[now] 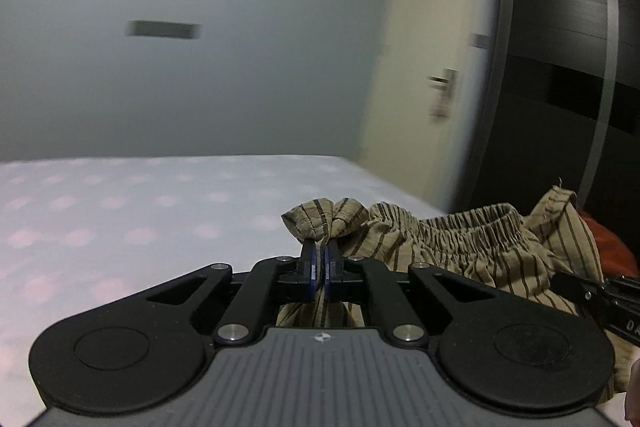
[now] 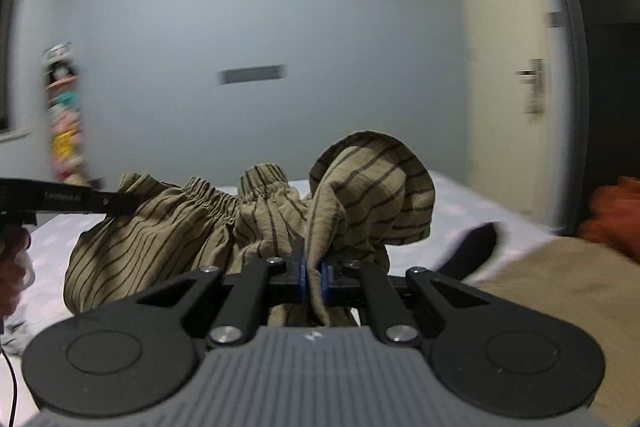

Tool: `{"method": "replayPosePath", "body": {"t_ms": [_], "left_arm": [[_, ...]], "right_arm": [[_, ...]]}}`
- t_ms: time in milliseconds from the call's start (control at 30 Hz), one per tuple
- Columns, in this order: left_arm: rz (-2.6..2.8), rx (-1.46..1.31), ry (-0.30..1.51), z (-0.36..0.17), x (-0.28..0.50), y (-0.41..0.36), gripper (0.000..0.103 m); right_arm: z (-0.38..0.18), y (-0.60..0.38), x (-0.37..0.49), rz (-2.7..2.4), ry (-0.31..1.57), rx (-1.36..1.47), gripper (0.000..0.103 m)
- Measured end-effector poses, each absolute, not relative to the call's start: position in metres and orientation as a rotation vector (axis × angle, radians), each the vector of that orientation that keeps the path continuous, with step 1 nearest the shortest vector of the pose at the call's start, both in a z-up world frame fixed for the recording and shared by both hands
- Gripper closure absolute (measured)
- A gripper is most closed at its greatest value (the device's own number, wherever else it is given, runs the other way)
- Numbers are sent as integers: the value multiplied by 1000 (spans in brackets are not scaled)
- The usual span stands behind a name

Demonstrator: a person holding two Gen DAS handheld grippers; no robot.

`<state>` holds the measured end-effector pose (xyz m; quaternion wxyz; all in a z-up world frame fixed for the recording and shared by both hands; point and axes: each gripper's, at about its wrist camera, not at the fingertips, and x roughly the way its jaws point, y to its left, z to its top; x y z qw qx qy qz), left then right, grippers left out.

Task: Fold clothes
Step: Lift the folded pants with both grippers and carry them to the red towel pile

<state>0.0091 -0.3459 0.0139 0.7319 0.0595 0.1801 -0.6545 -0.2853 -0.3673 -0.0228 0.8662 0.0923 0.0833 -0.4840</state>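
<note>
Crinkled striped shorts, elastic waistband gathered.

You have shorts strung between left tongs and right tongs, above bed; door behind, right.

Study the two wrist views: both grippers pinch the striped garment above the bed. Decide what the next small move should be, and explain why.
Probably draw the two grippers apart to stretch the waistband flat. The left gripper and right gripper are each shut on the striped garment, but the cloth between them hangs bunched and slack above the bed, too crumpled to fold neatly.
</note>
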Motion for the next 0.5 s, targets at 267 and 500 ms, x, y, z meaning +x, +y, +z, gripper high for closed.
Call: {"method": "replayPosePath", "body": {"t_ms": [267, 500], "left_arm": [[-1731, 273, 256, 46, -120, -454, 101], [-1906, 436, 125, 45, -226, -520, 101]], "right_arm": [[-2, -366, -403, -1297, 86, 219, 95], [-15, -374, -453, -1496, 68, 248, 95]]}}
